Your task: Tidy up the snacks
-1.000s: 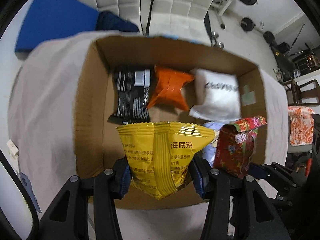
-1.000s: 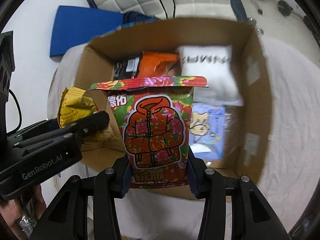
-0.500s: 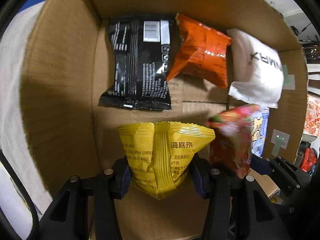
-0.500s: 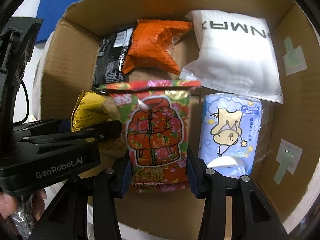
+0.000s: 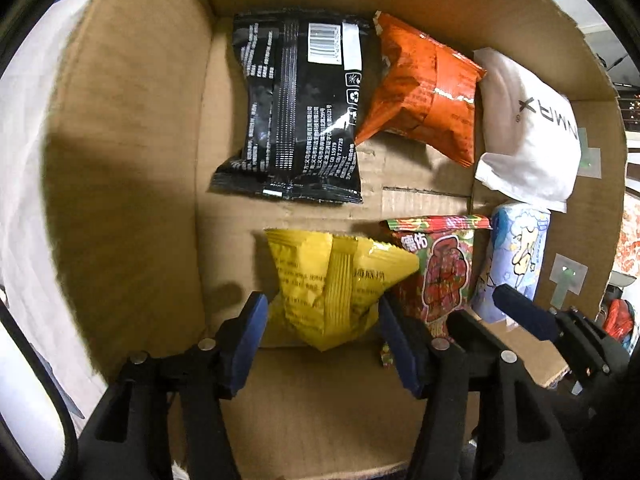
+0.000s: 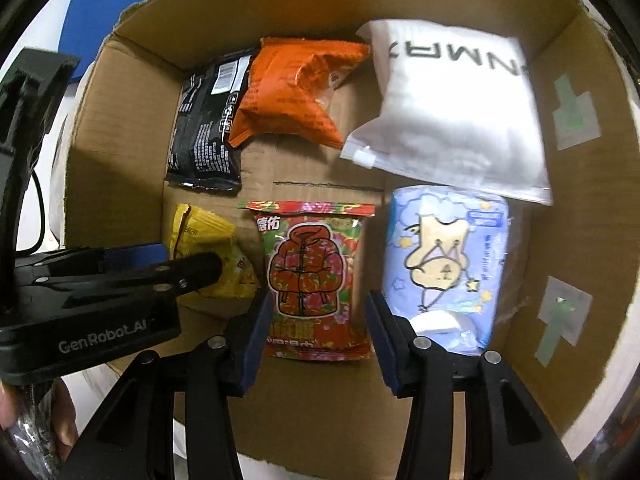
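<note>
Four packs already lie in the box (image 6: 120,208); my left gripper (image 5: 320,320), jaws just opening, frees the yellow bag (image 5: 336,284) on its floor, my right gripper (image 6: 316,320) barely clear of the red bag (image 6: 314,276) beside it.

Setting: likely home room, view mostly filled by open cardboard box (image 6: 120,168). Box holds retail snack packs (image 5: 304,112), white pouch (image 6: 452,108), tissue pack (image 6: 448,260). Box rests on pale cloth (image 5: 24,168). Blue mat (image 6: 104,4) on white floor behind. Little else of room visible.
</note>
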A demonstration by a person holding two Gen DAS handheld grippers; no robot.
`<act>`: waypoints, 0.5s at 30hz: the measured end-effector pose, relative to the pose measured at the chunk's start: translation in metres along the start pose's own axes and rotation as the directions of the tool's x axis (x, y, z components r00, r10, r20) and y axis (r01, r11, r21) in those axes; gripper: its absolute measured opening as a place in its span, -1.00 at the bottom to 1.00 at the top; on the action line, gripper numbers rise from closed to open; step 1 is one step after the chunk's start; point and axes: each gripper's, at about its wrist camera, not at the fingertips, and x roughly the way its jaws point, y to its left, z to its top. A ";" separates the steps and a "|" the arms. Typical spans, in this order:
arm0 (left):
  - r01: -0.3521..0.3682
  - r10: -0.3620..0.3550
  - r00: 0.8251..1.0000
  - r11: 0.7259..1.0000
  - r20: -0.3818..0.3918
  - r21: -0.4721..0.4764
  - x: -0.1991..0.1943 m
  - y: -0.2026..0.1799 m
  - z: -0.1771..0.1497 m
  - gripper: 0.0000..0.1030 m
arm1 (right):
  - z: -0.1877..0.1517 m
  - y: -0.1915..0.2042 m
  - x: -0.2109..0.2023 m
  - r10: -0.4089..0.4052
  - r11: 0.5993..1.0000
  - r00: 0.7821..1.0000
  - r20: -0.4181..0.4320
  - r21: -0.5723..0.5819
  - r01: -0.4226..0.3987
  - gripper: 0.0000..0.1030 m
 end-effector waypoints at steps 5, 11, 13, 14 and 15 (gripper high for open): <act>0.006 -0.006 0.998 1.000 0.055 -0.006 -0.023 -0.004 -0.018 0.17 | -0.005 -0.007 -0.022 -0.039 0.999 0.999 0.036 0.007 0.039 0.04; -0.001 0.000 0.990 1.000 0.138 0.010 -0.050 -0.016 -0.040 0.20 | -0.024 -0.019 -0.052 -0.073 0.997 0.995 0.075 0.016 0.072 0.07; -0.008 0.005 0.986 1.000 0.169 0.019 -0.058 -0.024 -0.047 0.47 | -0.029 -0.024 -0.063 -0.085 0.996 0.992 0.089 0.021 0.083 0.28; -0.019 0.015 0.982 1.000 0.190 0.020 -0.063 -0.027 -0.050 0.58 | -0.029 -0.024 -0.068 -0.090 0.996 0.991 0.096 0.024 0.089 0.33; -0.036 0.031 0.977 0.999 0.211 0.020 -0.068 -0.031 -0.051 0.68 | -0.030 -0.026 -0.075 -0.108 0.994 0.988 0.107 0.029 0.105 0.42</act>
